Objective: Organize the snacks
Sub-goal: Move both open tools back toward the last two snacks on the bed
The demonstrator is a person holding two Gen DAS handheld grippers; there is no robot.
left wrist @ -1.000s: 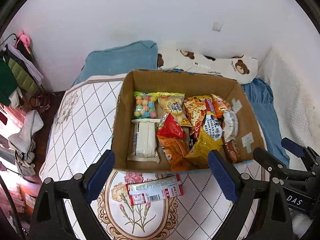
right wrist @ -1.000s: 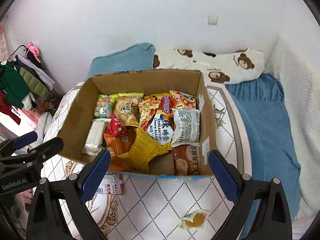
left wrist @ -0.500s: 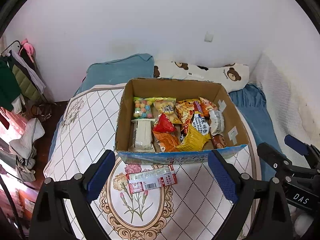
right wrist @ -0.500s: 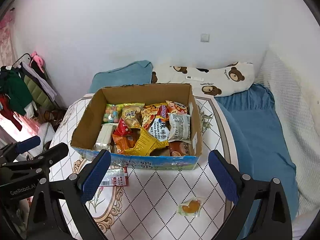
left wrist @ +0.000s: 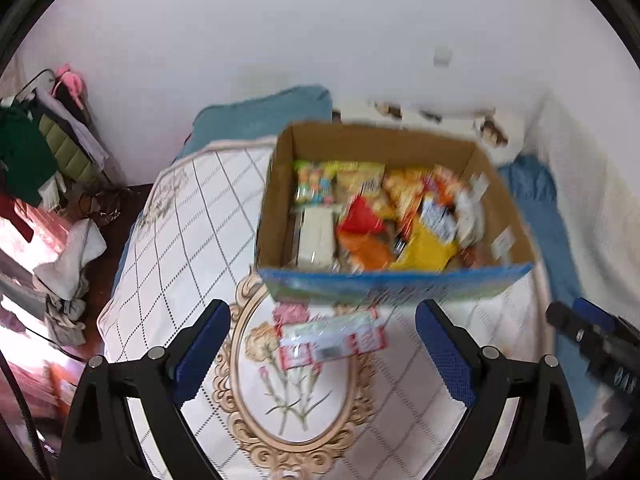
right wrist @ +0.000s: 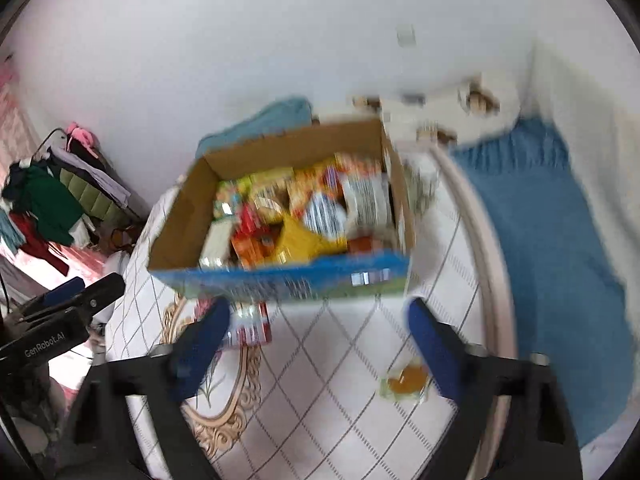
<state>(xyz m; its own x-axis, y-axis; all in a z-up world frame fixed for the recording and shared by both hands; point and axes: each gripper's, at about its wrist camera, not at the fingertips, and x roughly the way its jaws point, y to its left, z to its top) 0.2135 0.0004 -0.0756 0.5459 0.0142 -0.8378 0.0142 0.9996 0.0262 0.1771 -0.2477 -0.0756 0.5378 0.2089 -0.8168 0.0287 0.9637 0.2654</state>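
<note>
An open cardboard box (left wrist: 400, 280) with a blue front stands on the quilted bed and is full of colourful snack packets (left wrist: 368, 216). It also shows in the right wrist view (right wrist: 280, 280). A flat red and white snack packet (left wrist: 332, 340) lies on the quilt just in front of the box, between and beyond the fingers of my open, empty left gripper (left wrist: 322, 344). The packet shows in the right wrist view (right wrist: 250, 326) too. A small clear-wrapped orange snack (right wrist: 404, 382) lies near the right finger of my open, empty right gripper (right wrist: 318, 340).
The white quilt (left wrist: 172, 248) with a floral oval covers the bed. Blue blanket (right wrist: 552, 248) lies to the right, pillows (left wrist: 264, 116) at the wall behind the box. Clothes (left wrist: 36, 152) pile up at the left beside the bed's edge.
Both grippers have pulled back and up from the box, which now looks smaller and farther. The views are blurred by motion. Both stay open.
</note>
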